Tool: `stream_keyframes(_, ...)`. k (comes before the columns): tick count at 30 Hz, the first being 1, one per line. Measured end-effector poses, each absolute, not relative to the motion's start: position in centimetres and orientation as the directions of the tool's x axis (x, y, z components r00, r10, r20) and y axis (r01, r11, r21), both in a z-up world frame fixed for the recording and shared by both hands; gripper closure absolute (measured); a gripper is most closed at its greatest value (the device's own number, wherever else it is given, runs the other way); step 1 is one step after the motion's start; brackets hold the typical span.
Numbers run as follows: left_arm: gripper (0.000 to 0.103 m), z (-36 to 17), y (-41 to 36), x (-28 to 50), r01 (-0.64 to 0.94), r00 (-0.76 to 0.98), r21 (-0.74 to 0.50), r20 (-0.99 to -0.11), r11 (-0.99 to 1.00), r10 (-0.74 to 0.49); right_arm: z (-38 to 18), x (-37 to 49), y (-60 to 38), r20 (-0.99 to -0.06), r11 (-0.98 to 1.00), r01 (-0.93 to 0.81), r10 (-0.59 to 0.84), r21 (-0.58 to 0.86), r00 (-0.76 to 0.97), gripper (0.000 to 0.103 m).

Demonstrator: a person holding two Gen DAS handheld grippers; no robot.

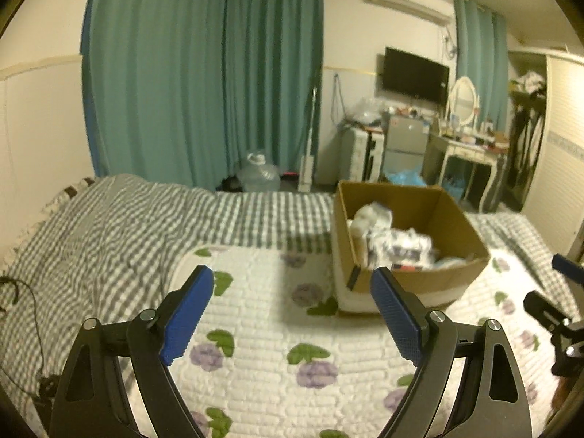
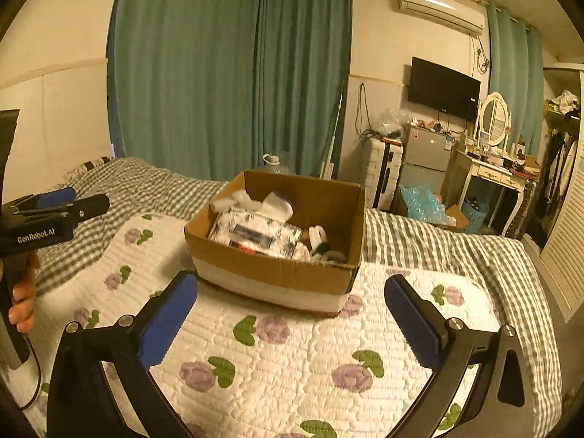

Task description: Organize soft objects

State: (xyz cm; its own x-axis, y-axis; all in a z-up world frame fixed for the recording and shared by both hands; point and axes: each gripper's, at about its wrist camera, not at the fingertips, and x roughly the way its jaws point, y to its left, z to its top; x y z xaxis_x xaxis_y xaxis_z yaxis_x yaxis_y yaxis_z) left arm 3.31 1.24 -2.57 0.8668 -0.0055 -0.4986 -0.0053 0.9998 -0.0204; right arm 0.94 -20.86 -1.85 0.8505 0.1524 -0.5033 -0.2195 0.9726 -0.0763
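An open cardboard box stands on a white quilt with purple flowers spread over the bed. Inside the box lie a patterned soft packet and white rolled cloths. My left gripper is open, with nothing between its blue pads, and hovers over the quilt left of the box. My right gripper is open wide and empty, facing the box's front wall from a short way off. Each gripper shows in the other's view: the left, the right.
A grey-and-white checked duvet covers the bed's left and far side. Teal curtains hang behind. A water jug, a small fridge and a dressing table stand beyond the bed. A person's hand grips the left handle.
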Motion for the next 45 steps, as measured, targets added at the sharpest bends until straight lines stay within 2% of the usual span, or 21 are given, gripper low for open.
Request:
stream_keyframes(5, 0.014, -3.1, 0.3, 3.7, 0.016, 0.868, 0.029, -0.496, 0.999, 0.0, -2.8, 1.3, -20.3, -0.504, 0.969, -0.224, 0.145, -0.101, 0.851, 0.0)
stream_keyframes(16, 0.014, -3.2, -0.2, 3.8, 0.021, 0.869, 0.054, -0.495, 0.998, 0.008, -2.8, 1.6, -19.9, -0.498, 0.967, -0.228, 0.144, -0.112, 0.855, 0.0)
stream_keyframes(45, 0.014, -3.0, -1.2, 3.2, 0.03, 0.87, 0.049, -0.493, 0.998, -0.002, -1.9, 0.9, -20.2, -0.482, 0.972, -0.208, 0.131, -0.11, 0.866, 0.0)
